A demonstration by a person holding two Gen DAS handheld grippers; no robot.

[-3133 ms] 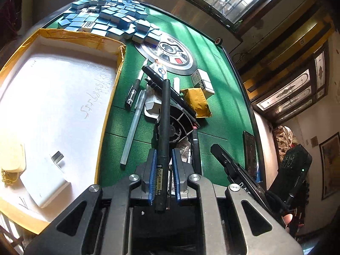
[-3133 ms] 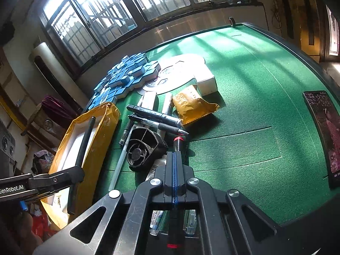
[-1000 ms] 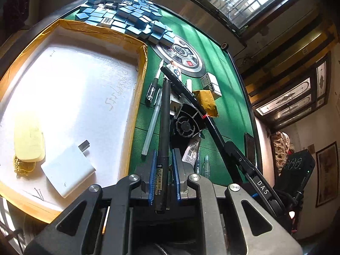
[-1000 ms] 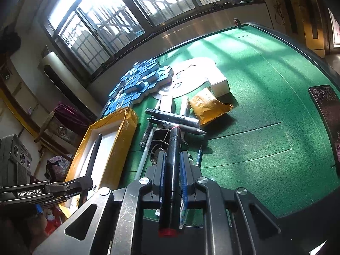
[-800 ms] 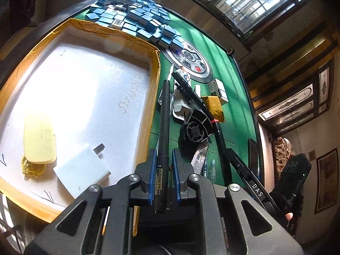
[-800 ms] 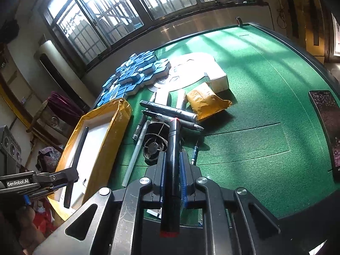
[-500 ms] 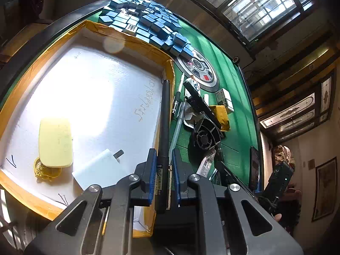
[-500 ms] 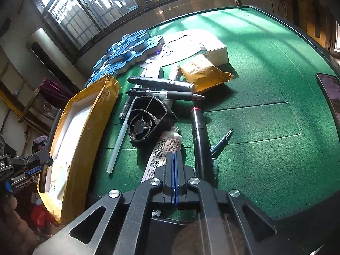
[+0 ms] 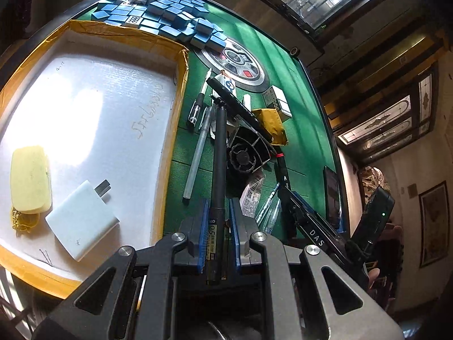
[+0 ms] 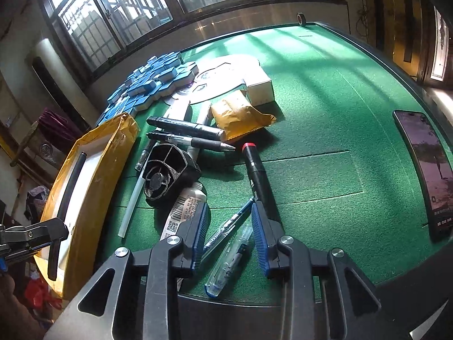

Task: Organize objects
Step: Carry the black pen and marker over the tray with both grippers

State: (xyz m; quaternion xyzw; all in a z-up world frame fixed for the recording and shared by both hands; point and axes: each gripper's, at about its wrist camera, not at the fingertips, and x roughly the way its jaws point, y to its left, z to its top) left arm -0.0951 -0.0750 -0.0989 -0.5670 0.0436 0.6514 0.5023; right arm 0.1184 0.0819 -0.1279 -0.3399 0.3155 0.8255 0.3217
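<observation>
My left gripper [image 9: 216,226] is shut on a long black pen [image 9: 218,153] and holds it above the green table, just right of the yellow-rimmed white box [image 9: 85,113]. In the right wrist view the same pen [image 10: 66,198] hangs over the box [image 10: 93,170]. My right gripper [image 10: 229,235] is open and empty, low over a blue pen [image 10: 229,223] and a clear pen [image 10: 229,260]. A black marker with a red ring [image 10: 256,175] lies on the felt beside its right finger.
A black fan housing [image 10: 167,172], a white tube [image 10: 184,209], two black pens [image 10: 187,133], a white stick [image 10: 131,204], a yellow pouch [image 10: 240,119] and a white carton [image 10: 259,87] lie mid-table. Blue tiles [image 10: 147,85] sit far left. A phone [image 10: 430,167] lies right. The box holds a charger [image 9: 82,218] and yellow case [image 9: 29,178].
My right gripper let go of the red-ringed marker, which now lies on the felt, and has opened. My left gripper moved with the pen from over the box back toward its right edge.
</observation>
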